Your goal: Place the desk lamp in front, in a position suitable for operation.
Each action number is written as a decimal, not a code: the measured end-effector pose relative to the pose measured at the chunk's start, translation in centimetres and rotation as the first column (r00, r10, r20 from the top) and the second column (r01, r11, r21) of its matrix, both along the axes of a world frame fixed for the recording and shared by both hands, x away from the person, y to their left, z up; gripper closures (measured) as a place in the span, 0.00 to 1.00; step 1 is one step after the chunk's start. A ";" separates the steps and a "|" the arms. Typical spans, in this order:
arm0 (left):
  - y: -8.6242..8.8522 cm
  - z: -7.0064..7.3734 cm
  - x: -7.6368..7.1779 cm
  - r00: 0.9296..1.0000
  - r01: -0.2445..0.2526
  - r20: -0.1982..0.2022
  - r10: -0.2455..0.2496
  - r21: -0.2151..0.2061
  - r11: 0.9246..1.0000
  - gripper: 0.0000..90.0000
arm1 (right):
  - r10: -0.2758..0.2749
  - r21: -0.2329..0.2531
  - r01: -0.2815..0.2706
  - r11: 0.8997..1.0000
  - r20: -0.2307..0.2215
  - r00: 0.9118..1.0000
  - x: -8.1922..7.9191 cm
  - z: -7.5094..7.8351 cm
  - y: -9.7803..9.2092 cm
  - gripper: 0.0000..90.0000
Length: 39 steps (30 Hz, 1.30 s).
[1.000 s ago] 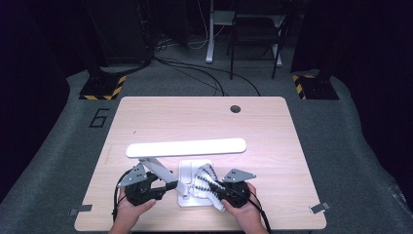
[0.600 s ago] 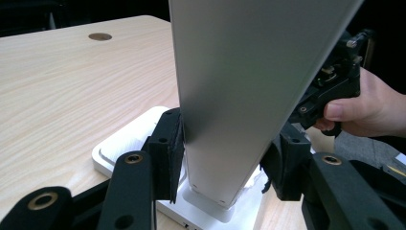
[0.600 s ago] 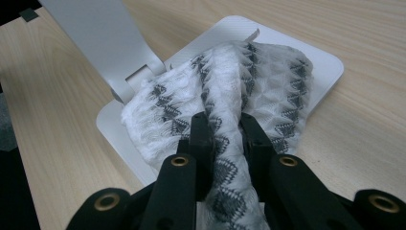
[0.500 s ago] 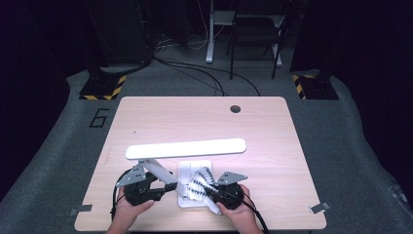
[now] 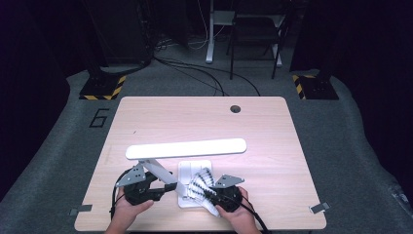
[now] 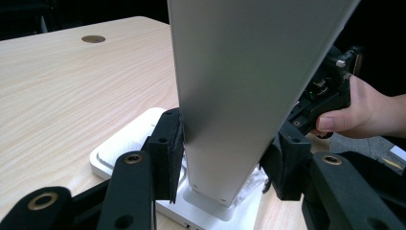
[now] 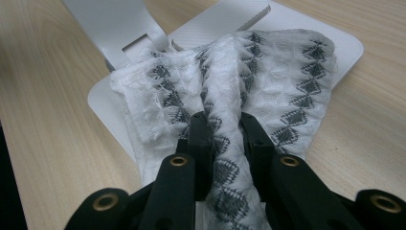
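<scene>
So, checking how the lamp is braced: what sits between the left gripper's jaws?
The lamp arm, seen in the left gripper view: the left gripper has one jaw at each of its sides, just above the base.

High view looks down from above; both tool views sit close, sharing the lamp base (image 5: 195, 170).

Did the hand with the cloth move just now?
Yes. The right gripper with the cloth slid a little left over the lamp base, toward the lamp's arm.
</scene>
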<state>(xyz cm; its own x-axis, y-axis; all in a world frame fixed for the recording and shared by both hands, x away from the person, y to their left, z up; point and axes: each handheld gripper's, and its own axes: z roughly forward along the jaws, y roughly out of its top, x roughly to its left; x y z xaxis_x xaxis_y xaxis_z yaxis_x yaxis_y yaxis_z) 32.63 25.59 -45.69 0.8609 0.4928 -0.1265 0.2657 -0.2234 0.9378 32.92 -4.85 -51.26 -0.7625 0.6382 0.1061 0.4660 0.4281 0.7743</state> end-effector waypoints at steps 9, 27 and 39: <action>-0.3 0.1 0.3 1.000 0.007 -0.002 -0.007 0.003 1.000 0.60 | -0.012 -0.016 0.012 1.000 0.018 1.000 0.2 0.0 -0.1 0.86; -0.4 0.1 0.5 1.000 0.021 -0.004 -0.021 0.003 1.000 0.60 | -0.046 -0.052 0.046 0.998 0.011 0.999 3.4 0.3 0.4 0.86; -0.5 0.0 0.3 1.000 0.008 0.002 -0.008 -0.003 1.000 0.60 | -0.073 -0.060 0.073 0.995 0.004 0.997 6.0 0.4 0.8 0.86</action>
